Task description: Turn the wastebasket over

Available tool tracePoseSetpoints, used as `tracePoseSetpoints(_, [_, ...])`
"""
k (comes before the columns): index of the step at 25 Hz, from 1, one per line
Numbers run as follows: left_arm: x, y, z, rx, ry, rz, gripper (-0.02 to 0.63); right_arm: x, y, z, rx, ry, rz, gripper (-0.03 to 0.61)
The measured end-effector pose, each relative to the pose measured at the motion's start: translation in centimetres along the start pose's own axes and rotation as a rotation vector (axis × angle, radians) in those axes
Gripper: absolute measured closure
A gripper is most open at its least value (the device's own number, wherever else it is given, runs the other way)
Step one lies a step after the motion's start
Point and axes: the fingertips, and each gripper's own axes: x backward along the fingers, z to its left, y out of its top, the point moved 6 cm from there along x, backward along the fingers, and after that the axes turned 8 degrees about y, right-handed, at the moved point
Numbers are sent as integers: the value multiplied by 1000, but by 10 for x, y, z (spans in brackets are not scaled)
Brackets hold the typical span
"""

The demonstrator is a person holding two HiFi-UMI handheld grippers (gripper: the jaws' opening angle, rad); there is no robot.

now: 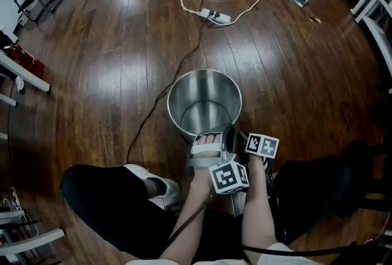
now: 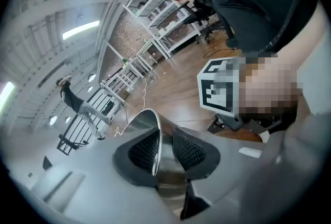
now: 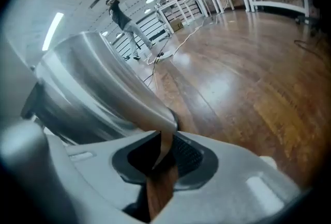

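A steel wastebasket [image 1: 174, 89] stands upright on the wood floor [image 1: 110, 62], mouth open to the ceiling, just in front of your knees. It is near the middle of the head view, slightly right of centre. Both your tools meet at its near rim, side by side and almost touching each other.

Your left gripper [image 1: 207, 135] straddles the rim. In the left gripper view [image 2: 164, 148] the thin metal edge of the wastebasket [image 2: 142, 119] runs between the two ribbed pads. They look clenched on it, one pad inside the wall and one outside.

Your right gripper [image 1: 234, 135] sits just to the right on the same rim. In the right gripper view [image 3: 164, 153] its pads are pinched on the edge, with the curved outer wall of the wastebasket [image 3: 93, 88] rising to the left.

The step in hand looks like securing the hold. The basket is not yet tipped, so the turning over is all still to do.

The next move likely calls for keeping both grips firm on that thin, smooth rim. Then lift and roll your wrists so the mouth swings down toward the floor.

Polished steel may slip in the pads, so a slow, even rotation seems wise. A black cable [image 1: 138, 130] trails along the floor to the basket's left, and a white power strip [image 1: 215, 15] lies well beyond it.
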Motion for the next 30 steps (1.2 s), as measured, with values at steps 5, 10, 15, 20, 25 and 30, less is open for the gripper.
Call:
tracePoseSetpoints(5, [-1, -9, -27, 5, 26, -17, 529, 45, 14, 5, 103, -45, -88, 526])
tracePoseSetpoints(10, [21, -22, 3, 329, -15, -42, 474, 90, 40, 58, 243, 62, -307, 517])
tracePoseSetpoints(15, [87, -28, 67, 581, 123, -180, 453, 150, 57, 142, 453, 164, -519, 514])
tracePoseSetpoints(20, [166, -34, 120, 716, 201, -344, 475, 201, 35, 210, 521, 233, -694, 514])
tracePoseSetpoints(25, [230, -71, 132, 770, 204, -414, 595, 226, -23, 261, 582, 267, -757, 568])
tracePoseSetpoints(30, [282, -93, 126, 776, 148, -471, 597, 254, -84, 299, 697, 218, -733, 586])
